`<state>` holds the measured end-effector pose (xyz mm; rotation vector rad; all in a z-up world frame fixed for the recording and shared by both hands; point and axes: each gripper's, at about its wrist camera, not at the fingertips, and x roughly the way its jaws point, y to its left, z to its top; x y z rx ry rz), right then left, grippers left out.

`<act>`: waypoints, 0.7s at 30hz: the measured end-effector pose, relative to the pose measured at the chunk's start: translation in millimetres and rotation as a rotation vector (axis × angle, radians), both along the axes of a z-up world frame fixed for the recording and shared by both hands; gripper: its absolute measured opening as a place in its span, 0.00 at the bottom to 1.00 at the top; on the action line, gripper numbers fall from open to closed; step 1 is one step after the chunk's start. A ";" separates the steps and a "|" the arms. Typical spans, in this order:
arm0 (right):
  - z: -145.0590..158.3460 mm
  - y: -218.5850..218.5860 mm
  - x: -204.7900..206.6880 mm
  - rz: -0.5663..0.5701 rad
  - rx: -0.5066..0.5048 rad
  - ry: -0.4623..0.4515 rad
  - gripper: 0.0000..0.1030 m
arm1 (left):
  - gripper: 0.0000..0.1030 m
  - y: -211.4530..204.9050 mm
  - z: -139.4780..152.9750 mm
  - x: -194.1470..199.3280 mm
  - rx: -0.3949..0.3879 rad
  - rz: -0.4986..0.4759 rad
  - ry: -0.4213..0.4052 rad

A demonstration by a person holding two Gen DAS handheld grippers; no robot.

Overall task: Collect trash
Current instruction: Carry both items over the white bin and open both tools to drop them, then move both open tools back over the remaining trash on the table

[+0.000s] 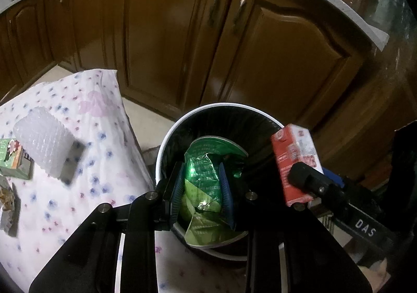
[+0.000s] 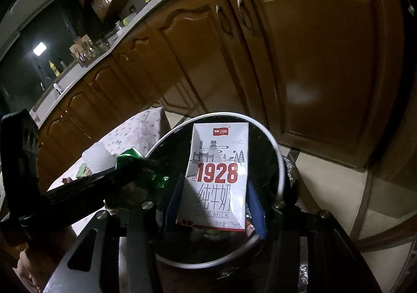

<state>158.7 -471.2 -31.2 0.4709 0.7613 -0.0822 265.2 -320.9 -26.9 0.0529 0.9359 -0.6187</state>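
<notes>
My left gripper [image 1: 202, 175] is shut on a crumpled green foil wrapper [image 1: 202, 178] and holds it over the round white-rimmed trash bin [image 1: 166, 141] with a black liner. My right gripper [image 2: 216, 188] is shut on a small red and white milk carton [image 2: 216, 175] marked 1928, also above the bin [image 2: 276, 147]. The carton shows in the left wrist view [image 1: 294, 160] at the bin's right rim. The wrapper shows in the right wrist view [image 2: 140, 168] at the left.
A table with a floral cloth [image 1: 86, 110] stands left of the bin. On it lie a clear ribbed plastic container [image 1: 44, 147], a green carton [image 1: 13, 157] and a foil scrap [image 1: 7, 204]. Brown cabinet doors [image 1: 182, 45] stand behind.
</notes>
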 end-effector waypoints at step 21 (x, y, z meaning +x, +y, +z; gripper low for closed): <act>16.3 41.8 -38.1 0.024 0.076 -0.103 0.80 | 0.52 138.0 -5.3 -48.6 -0.096 0.212 0.008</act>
